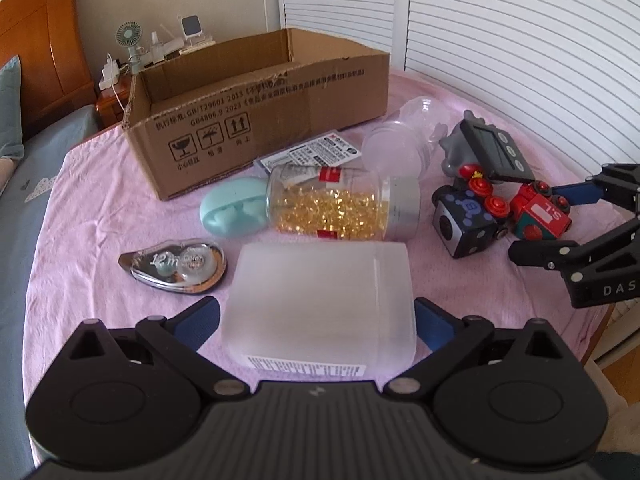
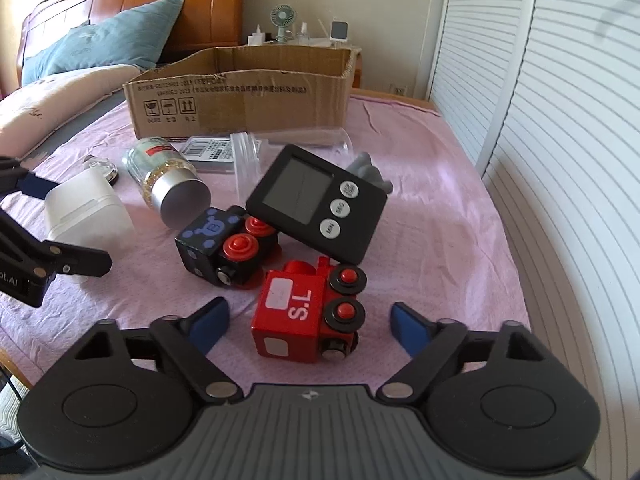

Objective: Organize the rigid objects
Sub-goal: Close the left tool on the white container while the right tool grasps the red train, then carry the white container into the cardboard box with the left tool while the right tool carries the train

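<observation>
Your right claw (image 2: 308,322) straddled the red toy train (image 2: 308,312), blue pads clear of both its sides, so it stood open. Just ahead lay the black train car (image 2: 224,248) and the timer (image 2: 316,204). Your left claw (image 1: 318,322) had the frosted white box (image 1: 320,296) between its pads, seemingly gripped. Far ahead, the cardboard box (image 2: 240,108) looked empty; nearly everything remained to sort.

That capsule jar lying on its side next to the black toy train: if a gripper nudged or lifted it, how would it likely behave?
The capsule jar lies on its side and is round, so a nudge would probably roll it across the pink cloth. Its clear wall looks smooth and hard, likely slippery between pads. It is roughly half full of golden capsules, which would probably shift when tilted.
</observation>
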Available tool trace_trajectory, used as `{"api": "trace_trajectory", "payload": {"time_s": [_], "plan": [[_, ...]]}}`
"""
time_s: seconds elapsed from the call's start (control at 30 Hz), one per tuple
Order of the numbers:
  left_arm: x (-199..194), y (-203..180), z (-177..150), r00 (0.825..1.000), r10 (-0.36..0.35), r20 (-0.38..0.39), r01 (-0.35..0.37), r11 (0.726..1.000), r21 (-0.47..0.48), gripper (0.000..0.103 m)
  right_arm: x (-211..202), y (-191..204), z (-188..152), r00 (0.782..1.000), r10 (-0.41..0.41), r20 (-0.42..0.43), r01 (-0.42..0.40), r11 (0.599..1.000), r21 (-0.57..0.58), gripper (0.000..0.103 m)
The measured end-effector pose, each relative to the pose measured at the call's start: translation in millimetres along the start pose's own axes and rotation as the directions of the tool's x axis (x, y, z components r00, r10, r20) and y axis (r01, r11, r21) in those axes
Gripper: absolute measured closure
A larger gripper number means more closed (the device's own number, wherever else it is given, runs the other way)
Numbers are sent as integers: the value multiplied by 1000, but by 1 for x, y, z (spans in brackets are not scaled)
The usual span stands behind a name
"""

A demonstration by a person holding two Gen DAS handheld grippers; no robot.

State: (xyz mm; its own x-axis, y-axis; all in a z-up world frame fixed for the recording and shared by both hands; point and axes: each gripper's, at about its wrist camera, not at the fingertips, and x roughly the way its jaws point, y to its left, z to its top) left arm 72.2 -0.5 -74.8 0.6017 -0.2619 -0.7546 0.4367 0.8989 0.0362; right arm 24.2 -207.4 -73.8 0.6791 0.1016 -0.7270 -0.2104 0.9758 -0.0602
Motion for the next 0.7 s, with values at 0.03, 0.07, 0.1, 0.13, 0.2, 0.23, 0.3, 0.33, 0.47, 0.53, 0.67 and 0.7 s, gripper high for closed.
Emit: {"api": "trace_trajectory", "payload": {"time_s": [0.03, 0.07, 0.1, 0.13, 0.2, 0.23, 0.3, 0.33, 0.47, 0.53, 0.67, 0.7], "plan": [[0, -1, 1, 1000, -2, 1, 2, 1000, 6, 3, 0, 0, 1, 1000, -4, 2, 4, 1000, -1, 21], [0, -1, 2, 1000, -2, 1, 2, 1000, 9, 3, 0, 0, 1, 1000, -5, 2, 5, 1000, -2, 26], [0, -2, 2, 1000, -2, 2, 2, 1000, 10, 4, 0, 0, 1, 1000, -3, 2, 3, 1000, -3, 28], [1, -2, 2, 1000, -6, 1, 6, 1000, 13, 6, 0, 0, 2, 1000, -1, 1, 1, 1000, -4, 29], [2, -3, 3, 1000, -7, -6, 7, 1000, 12, 14, 0, 1, 2, 1000, -5, 4, 5, 1000, -5, 32], [3, -3, 3, 1000, -9, -7, 9, 1000, 13, 14, 0, 1, 2, 1000, -4, 6, 4, 1000, -6, 33], [4, -3, 3, 1000, -6, -9, 6, 1000, 12, 14, 1, 3, 3, 1000, -3, 4, 3, 1000, -10, 37], [4, -4, 4, 1000, -8, -9, 8, 1000, 12, 14, 1, 3, 3, 1000, -7, 5, 7, 1000, -11, 38], [4, -5, 5, 1000, 5, -3, -5, 1000, 22, 16, 1, 5, 4, 1000, -24, 0, 24, 1000, -15, 47], [5, -4, 6, 1000, 8, -4, -8, 1000, 21, 18, 0, 5, 5, 1000, -29, -3, 29, 999, -16, 47], [2, -2, 6, 1000, -6, -7, 7, 1000, 14, 20, -3, 5, 5, 999, -36, -12, 36, 999, -21, 48], [1, -2, 6, 1000, -11, -7, 11, 1000, 14, 20, -3, 4, 6, 999, -30, -18, 30, 999, -22, 48]]}}
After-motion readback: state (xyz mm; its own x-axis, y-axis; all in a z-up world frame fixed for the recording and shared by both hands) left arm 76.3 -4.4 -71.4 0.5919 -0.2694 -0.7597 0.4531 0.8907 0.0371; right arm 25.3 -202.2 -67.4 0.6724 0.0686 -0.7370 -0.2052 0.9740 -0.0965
